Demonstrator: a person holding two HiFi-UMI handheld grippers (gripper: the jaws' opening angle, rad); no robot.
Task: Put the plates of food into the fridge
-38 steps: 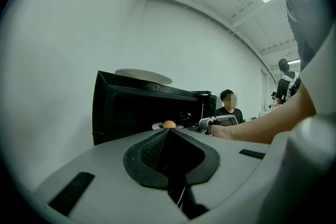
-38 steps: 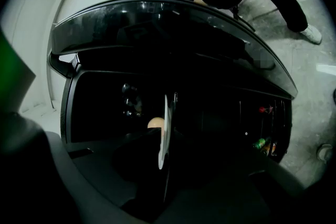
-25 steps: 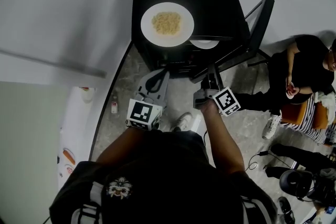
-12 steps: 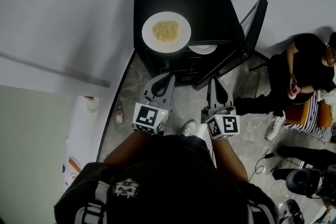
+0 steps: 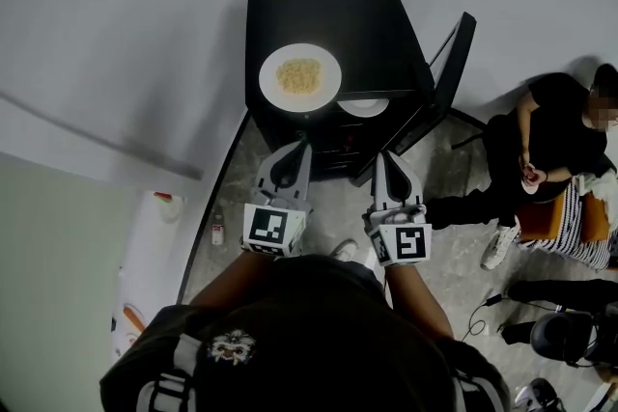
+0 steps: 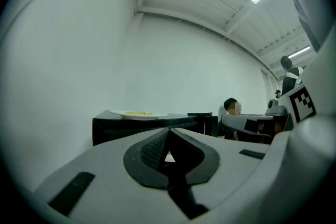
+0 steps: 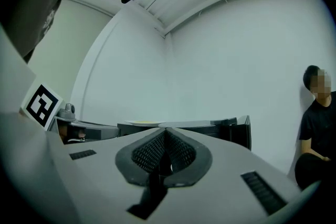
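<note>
– On the floor before you, what is the biggest thing?
– It is the black fridge (image 5: 333, 14), which stands by the pale wall. Its door (image 5: 452, 53) is swung open toward the right side. On the grey floor (image 5: 454, 236) at the right a person (image 5: 555, 125) sits, well apart from the fridge.
– And your two grippers, where are they?
– I hold both side by side in front of the fridge, pointing level toward it, and neither one touches it. The left gripper (image 6: 168, 130) is clenched, its jaws together, with nothing between them. The right gripper (image 7: 165, 130) has just been closing its jaws. They are pressed together too, and nothing is between them.
– Where are the plates of food?
– One white plate (image 5: 326, 92) lies on the top of the fridge, near its front edge, with a heap of yellow food (image 5: 299, 75) in the middle. A second white plate (image 5: 365, 107) is lower, inside the open fridge, just to the right of the first one as I see it from above. Only its front part shows, and I cannot tell what is on it.
– Is there anything smaller?
– A small bottle (image 5: 217, 230) stands at my left, beside a dark curved edge. I cannot tell if it is on the floor or on something else.
</note>
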